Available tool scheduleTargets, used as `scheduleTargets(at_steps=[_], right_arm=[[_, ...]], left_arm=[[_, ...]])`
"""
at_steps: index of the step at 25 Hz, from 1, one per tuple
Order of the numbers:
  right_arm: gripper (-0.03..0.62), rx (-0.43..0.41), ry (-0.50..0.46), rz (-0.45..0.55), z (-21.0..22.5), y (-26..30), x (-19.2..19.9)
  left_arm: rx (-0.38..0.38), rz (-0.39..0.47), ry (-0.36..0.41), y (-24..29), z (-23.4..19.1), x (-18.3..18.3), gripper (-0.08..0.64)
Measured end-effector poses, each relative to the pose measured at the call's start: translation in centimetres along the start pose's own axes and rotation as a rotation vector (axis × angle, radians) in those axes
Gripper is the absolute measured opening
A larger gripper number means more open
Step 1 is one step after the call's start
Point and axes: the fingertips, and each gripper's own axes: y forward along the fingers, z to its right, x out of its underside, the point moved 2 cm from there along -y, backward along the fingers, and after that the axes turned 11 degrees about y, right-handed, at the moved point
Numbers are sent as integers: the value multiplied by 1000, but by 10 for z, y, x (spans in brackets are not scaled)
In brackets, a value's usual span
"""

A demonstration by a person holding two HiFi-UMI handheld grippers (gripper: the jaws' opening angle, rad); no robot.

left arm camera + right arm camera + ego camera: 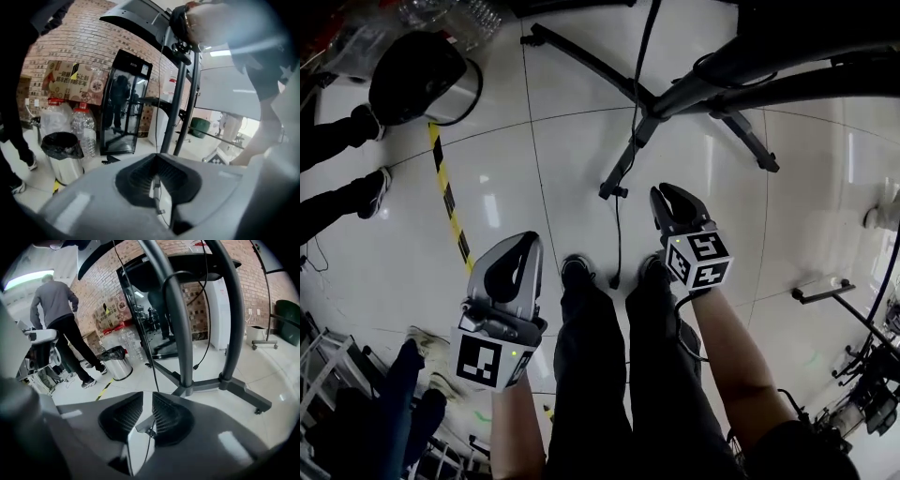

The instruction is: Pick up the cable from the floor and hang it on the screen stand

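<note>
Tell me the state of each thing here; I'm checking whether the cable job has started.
Left gripper: jaws shut, empty.
Right gripper: jaws slightly apart, empty.
Cable: ungripped, loose end on the floor.
Screen stand: upright, feet on the floor.
Bin: upright, lined with a black bag.

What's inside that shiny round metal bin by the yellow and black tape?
A black plastic bag lines the shiny round metal bin. From above only the bag shows; anything in it is hidden.
</note>
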Motion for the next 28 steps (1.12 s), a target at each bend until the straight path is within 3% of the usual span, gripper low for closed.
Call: scheduleTargets(at_steps=[10, 24, 28], right_arm=[[95, 10, 3, -55, 35, 91, 50], [97, 0, -37, -74, 49, 140, 66], [34, 12, -58, -60, 48, 141, 63]], left_arm=[[23, -92, 3, 26, -13, 100, 2], [3, -45, 5, 49, -36, 123, 2], [-4, -36, -12, 48, -40, 128, 2]])
